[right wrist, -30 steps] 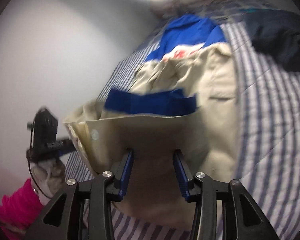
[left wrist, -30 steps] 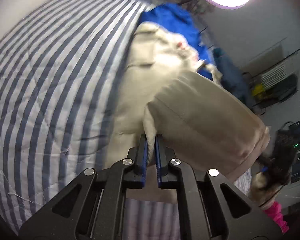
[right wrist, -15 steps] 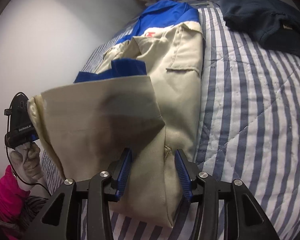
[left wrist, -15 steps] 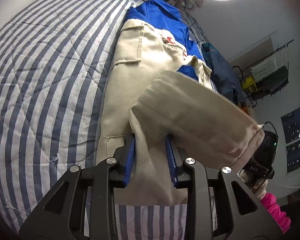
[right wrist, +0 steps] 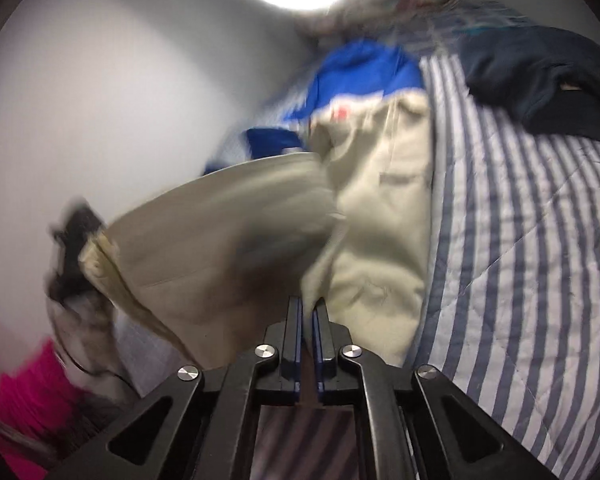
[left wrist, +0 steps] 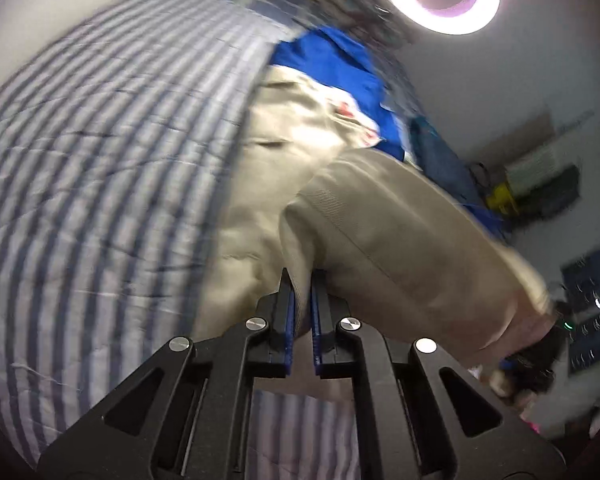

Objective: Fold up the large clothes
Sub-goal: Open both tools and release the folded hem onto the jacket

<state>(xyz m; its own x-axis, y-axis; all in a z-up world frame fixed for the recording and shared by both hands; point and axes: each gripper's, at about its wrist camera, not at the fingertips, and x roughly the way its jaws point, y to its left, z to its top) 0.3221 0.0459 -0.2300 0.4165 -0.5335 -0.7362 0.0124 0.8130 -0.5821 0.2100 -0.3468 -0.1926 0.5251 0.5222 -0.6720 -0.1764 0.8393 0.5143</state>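
Both jaw pairs just closed onto beige hem, loosely straddled half second ago.
Left wrist: left gripper [left wrist: 302,280] clamps jacket [left wrist: 400,240] corner; body stretches ahead along striped quilt [left wrist: 100,160].
Right wrist: right gripper [right wrist: 307,308] pinches opposite corner, hem spanning toward left hand.

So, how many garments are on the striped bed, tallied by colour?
Beige and blue jacket, its hem pinched by the left gripper and the right gripper: 1
Dark navy garment: 1
Total: 2
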